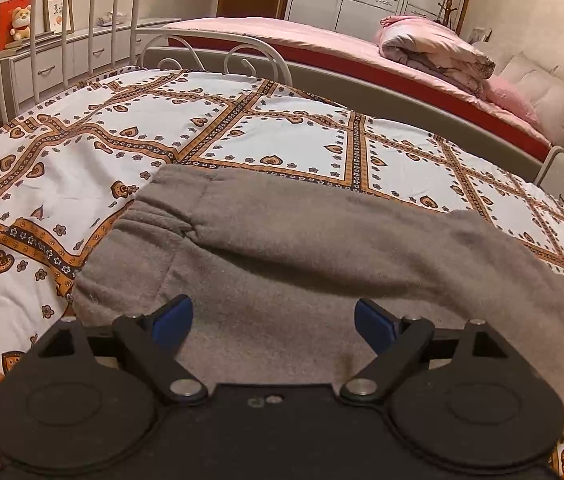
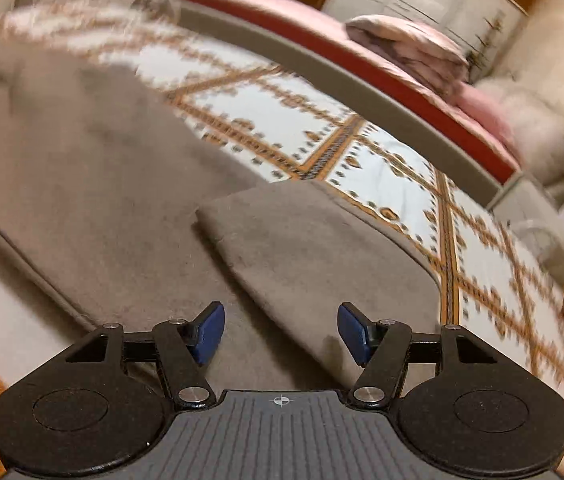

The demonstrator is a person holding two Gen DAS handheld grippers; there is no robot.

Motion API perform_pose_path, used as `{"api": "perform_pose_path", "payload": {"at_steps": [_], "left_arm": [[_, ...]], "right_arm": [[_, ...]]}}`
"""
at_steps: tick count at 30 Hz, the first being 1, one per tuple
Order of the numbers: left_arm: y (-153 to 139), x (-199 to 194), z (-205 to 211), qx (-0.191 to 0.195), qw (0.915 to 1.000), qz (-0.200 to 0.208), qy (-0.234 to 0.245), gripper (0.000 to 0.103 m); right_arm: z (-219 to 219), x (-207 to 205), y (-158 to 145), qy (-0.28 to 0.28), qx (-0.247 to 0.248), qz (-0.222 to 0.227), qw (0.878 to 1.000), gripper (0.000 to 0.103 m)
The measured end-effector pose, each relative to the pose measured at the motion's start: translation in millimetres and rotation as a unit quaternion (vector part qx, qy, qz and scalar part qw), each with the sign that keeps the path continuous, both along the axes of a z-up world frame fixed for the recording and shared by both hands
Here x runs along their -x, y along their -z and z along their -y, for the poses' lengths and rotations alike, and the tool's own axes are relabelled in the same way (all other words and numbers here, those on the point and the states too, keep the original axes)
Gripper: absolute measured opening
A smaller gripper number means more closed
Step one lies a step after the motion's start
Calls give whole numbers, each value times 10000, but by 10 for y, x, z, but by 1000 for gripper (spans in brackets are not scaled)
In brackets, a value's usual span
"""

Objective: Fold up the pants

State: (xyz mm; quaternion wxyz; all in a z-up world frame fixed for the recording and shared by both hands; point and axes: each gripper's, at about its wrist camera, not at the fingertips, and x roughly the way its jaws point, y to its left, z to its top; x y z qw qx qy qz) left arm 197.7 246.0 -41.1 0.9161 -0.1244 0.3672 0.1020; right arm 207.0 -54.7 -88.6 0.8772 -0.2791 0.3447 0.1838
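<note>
The grey pants [image 1: 282, 248] lie flat on a bed [image 1: 94, 152] that is covered with a white sheet with orange bands and heart patterns. In the left wrist view the pants stretch from the lower left, where a gathered band shows, across to the right edge of the picture.

The left hand-held gripper [image 1: 273, 322] points forward and downward over the pants. Its two blue pads [image 1: 173, 320] are spread wide, with only grey cloth seen between and below them. The pads pinch nothing. Whether they touch the cloth I cannot tell.

The right hand-held gripper [image 2: 281, 330] also tilts down toward the pants [image 2: 122, 184]. The view is rolled, so the bed [image 2: 397, 184] runs slanted across the picture, and the far part is blurred. Its blue fingers [image 2: 212, 330] stand apart, a little less wide than those of the left one. Between them lies a folded flap of the grey cloth with a clear edge that runs from the middle of the picture down toward the right pad. The pads do not press on this flap; it rests on the layer under it.

Behind the patterned bed stands a second bed [image 1: 321, 38] with a pink cover and a folded quilt [image 1: 433, 50] on it.
</note>
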Motion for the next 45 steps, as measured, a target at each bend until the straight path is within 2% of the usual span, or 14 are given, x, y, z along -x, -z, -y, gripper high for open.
{"api": "perform_pose_path", "payload": {"at_steps": [2, 3, 7, 10, 12, 14, 15, 17, 19, 27, 33, 39, 43, 45], "left_arm": [[5, 11, 3, -32, 10000, -6, 56, 81], [5, 13, 9, -57, 10000, -12, 79, 81], [11, 10, 18, -105, 9999, -28, 124, 81], [11, 6, 20, -105, 9999, -35, 117, 82], [13, -2, 21, -99, 9999, -38, 118, 84], [17, -11, 37, -147, 9998, -68, 142, 86], [20, -19, 42, -168, 9997, -82, 154, 86], [22, -31, 55, -194, 9996, -103, 156, 87], [22, -40, 69, -211, 9996, -119, 125, 87], [29, -51, 108, -315, 9993, -160, 109, 87], [6, -15, 64, -213, 9996, -100, 130, 87], [21, -20, 96, -353, 9990, -161, 243, 87], [17, -12, 92, -346, 9990, -167, 240, 87], [15, -3, 82, -324, 9991, -153, 243, 87]], "right_arm": [[-52, -103, 93, -24, 147, -4, 9999, 41], [-25, -164, 98, 56, 52, -81, 9999, 7], [390, -230, -208, 757, -967, 77, 9924, 4], [1040, -175, -560, 1754, -2234, 329, 9583, 4], [1611, -105, -676, 2623, -3077, 360, 9139, 4], [2222, 1, -619, 3531, -3700, 292, 8588, 4], [2477, 10, -534, 3914, -3945, 105, 8313, 4], [2931, -3, -170, 4490, -4668, -633, 7593, 5], [3100, 3, 82, 4648, -5050, -982, 7206, 5], [3187, 64, 204, 4528, -5446, -955, 6995, 5], [3202, 243, -50, 4354, -5576, -790, 7023, 4], [3221, 160, 222, 4667, -5422, -1182, 6886, 4], [3212, 266, 164, 4685, -5513, -1110, 6814, 4], [3211, 334, 97, 4655, -5471, -971, 6889, 4]]}}
